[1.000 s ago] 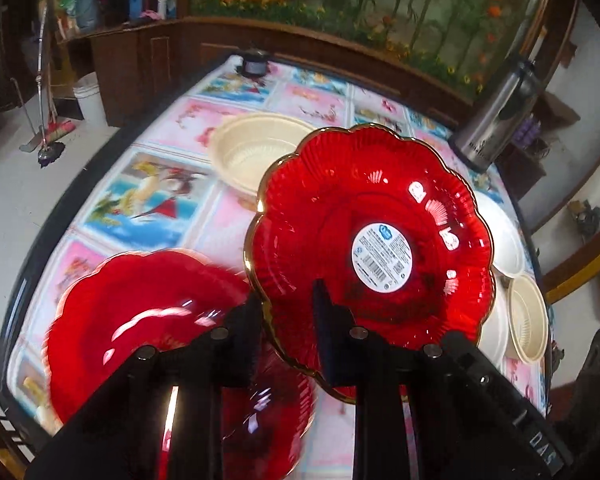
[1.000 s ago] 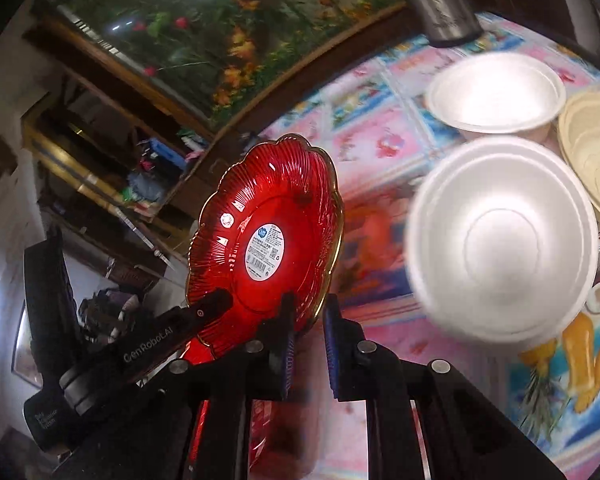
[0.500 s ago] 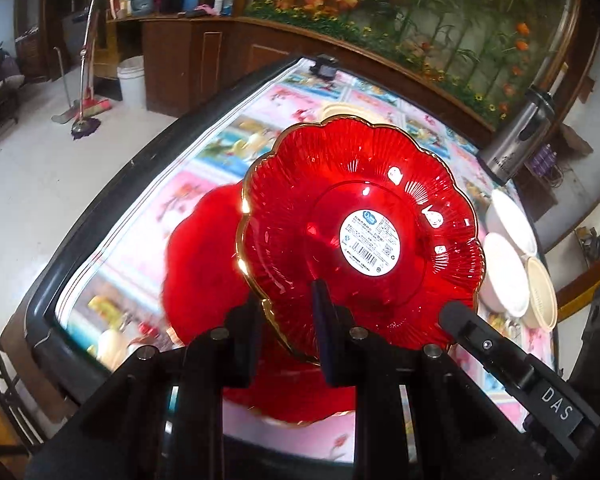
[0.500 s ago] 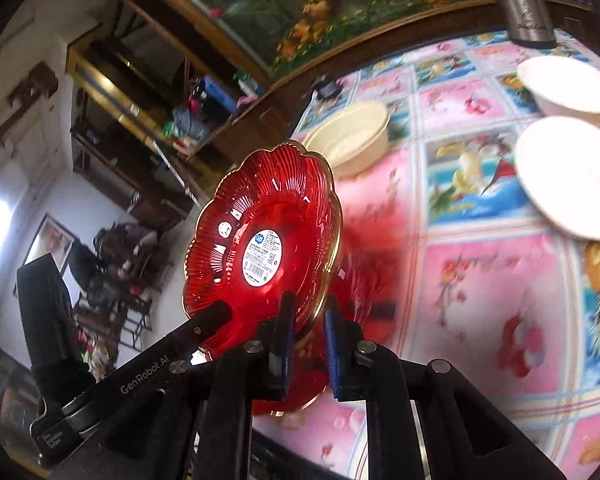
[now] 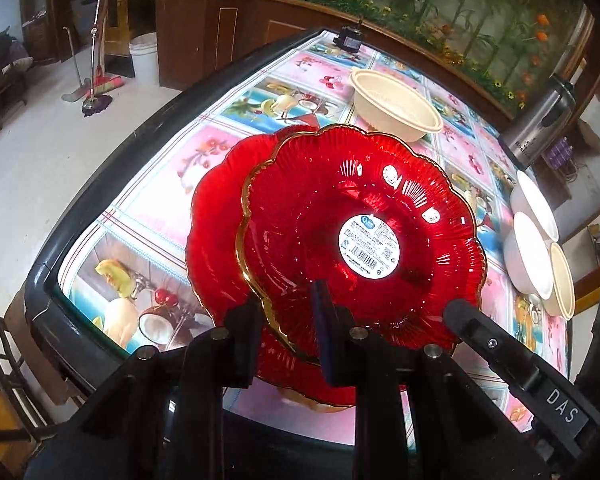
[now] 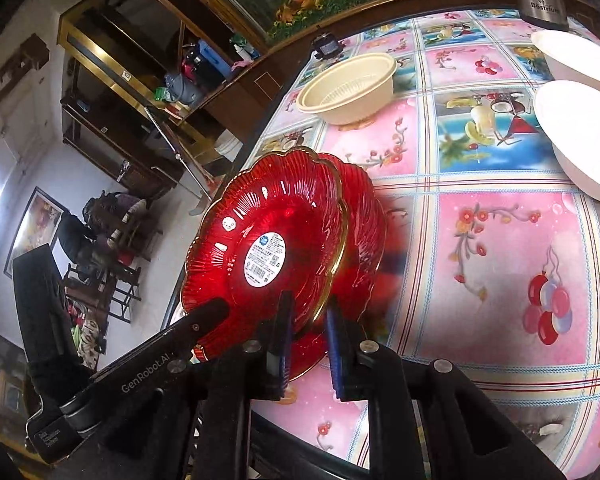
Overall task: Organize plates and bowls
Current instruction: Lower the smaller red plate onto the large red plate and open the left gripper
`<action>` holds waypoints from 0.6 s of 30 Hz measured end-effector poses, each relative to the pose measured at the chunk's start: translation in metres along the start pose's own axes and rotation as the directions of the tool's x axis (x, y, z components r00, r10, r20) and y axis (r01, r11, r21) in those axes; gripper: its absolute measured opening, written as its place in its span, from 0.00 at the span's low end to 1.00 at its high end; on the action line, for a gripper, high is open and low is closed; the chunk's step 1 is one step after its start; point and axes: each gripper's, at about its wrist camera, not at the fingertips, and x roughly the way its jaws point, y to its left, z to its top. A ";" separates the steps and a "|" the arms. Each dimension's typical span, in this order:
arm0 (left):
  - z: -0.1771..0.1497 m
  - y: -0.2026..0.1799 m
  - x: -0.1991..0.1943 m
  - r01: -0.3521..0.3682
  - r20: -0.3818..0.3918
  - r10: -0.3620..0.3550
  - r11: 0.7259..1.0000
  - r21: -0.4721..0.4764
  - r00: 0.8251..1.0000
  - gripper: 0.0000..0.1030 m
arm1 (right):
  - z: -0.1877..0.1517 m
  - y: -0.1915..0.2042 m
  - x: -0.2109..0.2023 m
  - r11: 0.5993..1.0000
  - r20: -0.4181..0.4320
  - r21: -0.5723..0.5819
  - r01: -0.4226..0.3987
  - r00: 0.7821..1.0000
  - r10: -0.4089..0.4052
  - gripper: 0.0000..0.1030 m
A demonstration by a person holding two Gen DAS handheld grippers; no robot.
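Note:
A red scalloped glass plate [image 5: 352, 240] with a gold rim and a white label is held tilted over a second red plate [image 5: 212, 220] that lies on the table. My left gripper [image 5: 288, 320] is shut on the held plate's near rim. My right gripper [image 6: 306, 324] is shut on the same plate [image 6: 260, 248] at its rim, with the second red plate [image 6: 364, 224] just behind it. A cream bowl [image 5: 396, 104] stands further back and also shows in the right wrist view [image 6: 348, 88]. White bowls [image 5: 528, 248] sit at the right.
The table [image 5: 172, 184] has a colourful fruit-print cloth and a dark rim close to the red plates. A steel thermos [image 5: 540, 128] stands at the far right. A small black device [image 5: 350, 42] sits at the far table edge. White bowls [image 6: 580, 136] lie to the right.
Both grippers have carried the held red plate over the second red plate near the table's left edge and lowered it closer to it. Both stay shut on the rim.

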 end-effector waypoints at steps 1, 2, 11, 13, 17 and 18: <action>0.000 0.000 0.001 0.000 -0.005 0.000 1.000 -0.001 1.000 0.20 | 0.000 -0.001 0.001 1.000 -0.007 0.002 0.002 1.000 -0.002 0.14; 0.000 0.001 0.002 -0.001 -0.008 0.001 1.000 -0.002 1.000 0.20 | 0.000 -0.001 0.002 1.000 -0.010 0.004 0.002 1.000 -0.002 0.14; 0.000 0.002 0.006 -0.012 -0.017 0.012 1.000 -0.007 1.000 0.20 | 0.002 0.003 0.006 1.000 -0.026 0.007 0.005 1.000 -0.005 0.16; 0.000 0.002 0.007 -0.016 -0.019 0.016 1.000 -0.006 1.000 0.20 | 0.002 0.003 0.007 1.000 -0.027 0.007 0.004 1.000 -0.004 0.16; 0.000 0.003 0.008 -0.016 -0.026 0.016 1.000 -0.011 1.000 0.20 | 0.002 0.003 0.010 1.000 -0.029 0.006 0.006 1.000 -0.006 0.16; 0.000 0.003 0.008 -0.017 -0.025 0.016 1.000 -0.011 1.000 0.20 | 0.003 0.004 0.011 1.000 -0.031 0.005 0.007 0.999 -0.007 0.16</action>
